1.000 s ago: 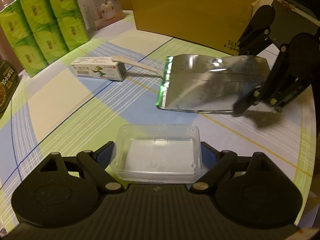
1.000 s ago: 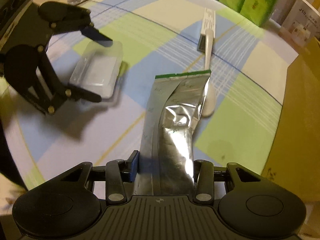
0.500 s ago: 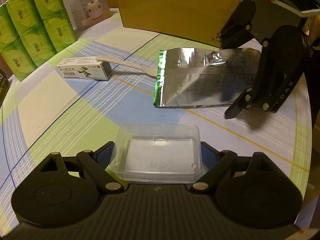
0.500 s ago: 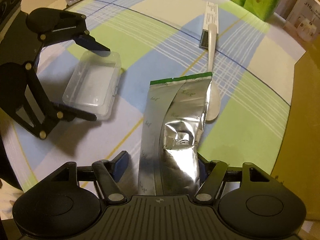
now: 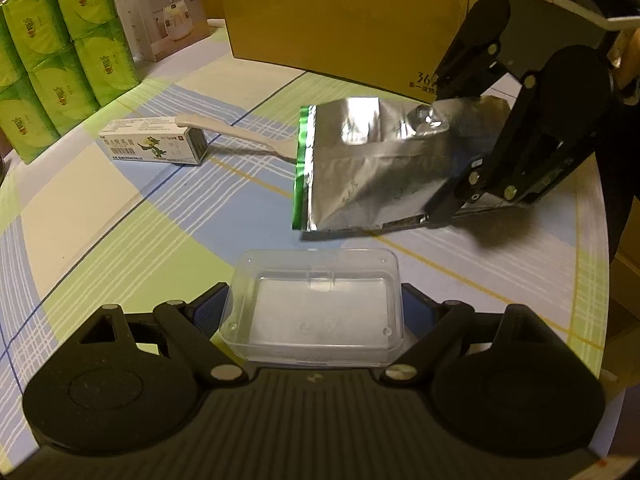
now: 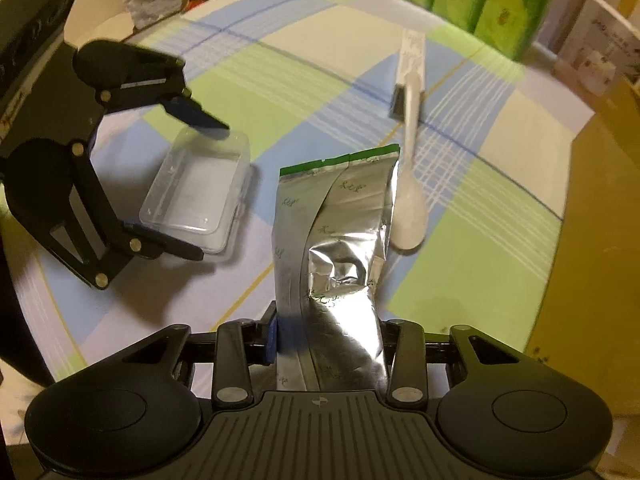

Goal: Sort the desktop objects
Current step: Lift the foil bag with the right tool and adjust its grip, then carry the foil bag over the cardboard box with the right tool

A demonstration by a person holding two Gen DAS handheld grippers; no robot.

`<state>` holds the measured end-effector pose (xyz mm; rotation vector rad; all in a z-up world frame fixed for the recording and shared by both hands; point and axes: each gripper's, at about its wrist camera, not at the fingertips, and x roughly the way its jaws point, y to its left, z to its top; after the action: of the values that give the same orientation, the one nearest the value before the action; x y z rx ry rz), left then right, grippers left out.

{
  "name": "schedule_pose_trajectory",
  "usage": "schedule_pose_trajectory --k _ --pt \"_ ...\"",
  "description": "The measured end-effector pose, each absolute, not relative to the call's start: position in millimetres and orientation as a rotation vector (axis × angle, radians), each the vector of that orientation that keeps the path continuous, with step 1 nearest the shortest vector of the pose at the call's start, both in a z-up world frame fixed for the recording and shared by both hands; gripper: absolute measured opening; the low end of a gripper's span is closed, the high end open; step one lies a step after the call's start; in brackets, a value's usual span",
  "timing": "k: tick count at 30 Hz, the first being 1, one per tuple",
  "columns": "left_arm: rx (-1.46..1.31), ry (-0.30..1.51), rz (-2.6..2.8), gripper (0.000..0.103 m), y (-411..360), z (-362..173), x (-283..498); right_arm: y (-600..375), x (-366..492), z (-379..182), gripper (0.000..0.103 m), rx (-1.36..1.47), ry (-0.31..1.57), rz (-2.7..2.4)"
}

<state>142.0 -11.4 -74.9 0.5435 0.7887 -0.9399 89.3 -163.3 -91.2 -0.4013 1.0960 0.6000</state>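
A clear plastic box [image 5: 316, 312] sits lengthwise between the fingers of my left gripper [image 5: 316, 300], whose blue pads press on its two short ends just above the checked tablecloth. From the right wrist view, the left gripper [image 6: 204, 190] spans the same box [image 6: 196, 200]. My right gripper [image 6: 330, 332] has its jaws closing on the near end of a silver foil pouch [image 6: 340, 208] with a green top edge. Its pads touch both sides and the foil is crumpled. In the left wrist view the pouch [image 5: 360, 168] tilts up toward the right gripper [image 5: 438, 158].
A white spoon [image 5: 240, 136] and a small carton [image 5: 154, 148] lie beyond the pouch. An open cardboard box [image 5: 340, 28] stands at the back. Green tissue packs [image 5: 60, 52] and a humidifier box [image 5: 160, 8] stand at the back left. The round table's edge [image 5: 600, 240] runs close on the right.
The right gripper's jaws widened around the pouch, then came in again, crumpling the foil more. The pouch's gripped end now sits higher. The left gripper and box have not moved.
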Motion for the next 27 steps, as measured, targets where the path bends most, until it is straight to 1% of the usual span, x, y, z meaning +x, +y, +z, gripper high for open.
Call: schedule_pose_trajectory --k 12,19,27 --pt "0.524 0.760 -0.909 0.086 -10 -67 136 -182 74 -60 0.036 -0.288 1.052 0.546" --pt "0.547 0.727 -0.923 0.086 -27 -57 112 -201 56 -41 0.036 -0.263 1.012 0.502" --pt "0.498 0.728 -0.872 0.086 -40 -40 94 -222 32 -23 0.036 -0.210 0.958 0.477"
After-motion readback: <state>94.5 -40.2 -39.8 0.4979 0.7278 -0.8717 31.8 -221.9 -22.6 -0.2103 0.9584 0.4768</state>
